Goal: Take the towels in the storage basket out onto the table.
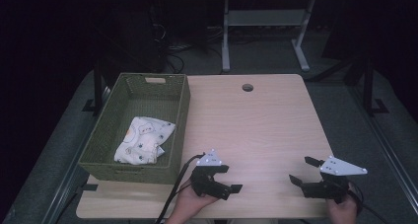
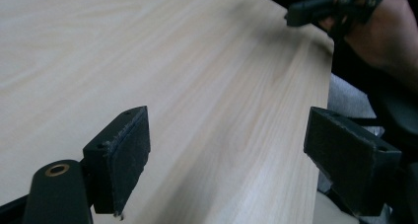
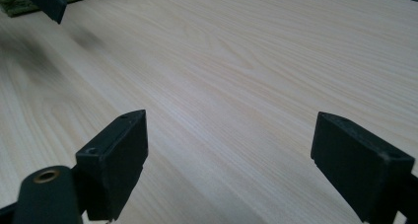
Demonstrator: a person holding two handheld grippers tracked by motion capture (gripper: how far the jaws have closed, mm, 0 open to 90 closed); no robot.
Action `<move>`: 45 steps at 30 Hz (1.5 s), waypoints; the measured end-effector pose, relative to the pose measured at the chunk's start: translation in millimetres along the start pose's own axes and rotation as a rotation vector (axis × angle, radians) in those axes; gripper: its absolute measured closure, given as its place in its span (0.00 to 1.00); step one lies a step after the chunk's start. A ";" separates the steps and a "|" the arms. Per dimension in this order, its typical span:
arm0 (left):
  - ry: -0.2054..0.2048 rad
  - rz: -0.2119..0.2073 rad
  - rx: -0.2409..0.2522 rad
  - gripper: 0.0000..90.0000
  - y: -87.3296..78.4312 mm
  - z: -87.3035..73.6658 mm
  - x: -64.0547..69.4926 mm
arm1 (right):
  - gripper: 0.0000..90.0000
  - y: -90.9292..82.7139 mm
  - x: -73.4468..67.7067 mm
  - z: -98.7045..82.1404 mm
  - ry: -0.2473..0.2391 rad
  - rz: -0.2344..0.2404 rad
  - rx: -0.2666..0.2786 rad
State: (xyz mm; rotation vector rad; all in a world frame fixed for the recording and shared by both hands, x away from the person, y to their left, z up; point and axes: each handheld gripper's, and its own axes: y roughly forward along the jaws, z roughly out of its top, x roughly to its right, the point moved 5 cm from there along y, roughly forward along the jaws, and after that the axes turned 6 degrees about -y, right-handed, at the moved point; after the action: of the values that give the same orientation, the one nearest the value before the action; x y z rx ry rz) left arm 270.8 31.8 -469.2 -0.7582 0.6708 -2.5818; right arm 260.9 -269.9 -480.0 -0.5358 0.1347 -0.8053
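Pale wooden table [image 1: 256, 120]: patterned cloth [image 1: 144, 140] shows no legible writing.

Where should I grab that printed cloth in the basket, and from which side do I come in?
Probably from straight above: the green woven basket has tall walls that block a level approach. The printed cloth lies crumpled on the basket floor toward the near right corner. Pinch the raised fold along its upper edge. The left gripper is nearest, open and empty, beside the basket's right wall.
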 end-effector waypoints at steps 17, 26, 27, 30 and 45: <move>-0.006 0.046 0.042 0.19 12.4 19.4 -5.5 | 0.16 -1.6 -4.1 -0.5 0.006 0.005 -0.007; 0.036 0.058 0.040 0.19 8.4 27.5 -2.6 | 0.16 -1.0 -3.4 -0.9 0.014 0.001 -0.008; 0.038 0.056 0.040 0.19 7.5 28.4 -2.0 | 0.16 -1.1 -3.4 -0.9 0.014 0.002 -0.007; 0.049 0.051 0.046 0.19 3.2 32.0 -0.5 | 0.16 -0.9 -3.7 -0.9 0.013 0.003 -0.009; 0.008 -0.054 0.082 0.19 -28.6 56.7 -10.7 | 0.16 -0.3 -3.5 -0.8 0.009 0.003 -0.011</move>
State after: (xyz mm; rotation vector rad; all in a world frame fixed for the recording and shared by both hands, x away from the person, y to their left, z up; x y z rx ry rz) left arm 306.1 41.1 -416.1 -0.7501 0.5505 -2.6445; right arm 258.0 -267.9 -480.8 -0.5427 0.1484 -0.8040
